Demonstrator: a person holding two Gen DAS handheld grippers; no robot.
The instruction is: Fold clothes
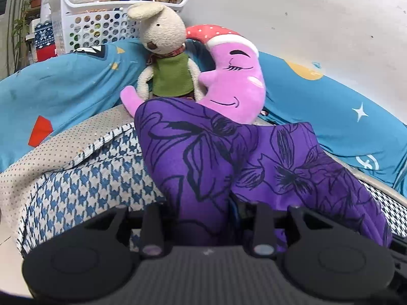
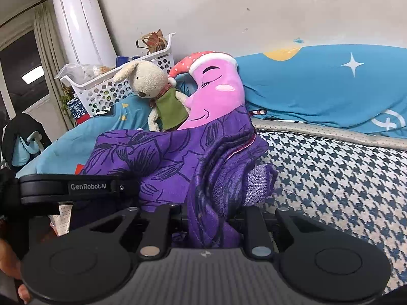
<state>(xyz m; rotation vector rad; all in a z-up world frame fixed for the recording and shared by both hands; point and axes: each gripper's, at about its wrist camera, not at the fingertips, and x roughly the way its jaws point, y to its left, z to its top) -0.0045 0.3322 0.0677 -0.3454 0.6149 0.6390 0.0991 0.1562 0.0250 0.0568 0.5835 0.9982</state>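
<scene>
A purple garment (image 1: 203, 152) with dark flower outlines hangs lifted above the bed, and both grippers hold it. In the left wrist view it bunches between the fingers of my left gripper (image 1: 207, 211) and covers their tips. My left gripper is shut on it. In the right wrist view a twisted fold of the purple garment (image 2: 213, 178) runs down between the fingers of my right gripper (image 2: 211, 218), which is also shut on it. The left gripper's black housing (image 2: 68, 186) shows close at the left, against the cloth.
A blue-and-white houndstooth bed cover (image 2: 330, 178) lies below. Behind the garment sit a plush rabbit (image 1: 165, 58) and a pink moon pillow (image 1: 236, 81) against a blue duvet (image 1: 63, 96). A white basket (image 1: 96, 23) and a standing air conditioner (image 2: 81, 20) are at the back left. A hand (image 2: 10, 261) shows at the lower left.
</scene>
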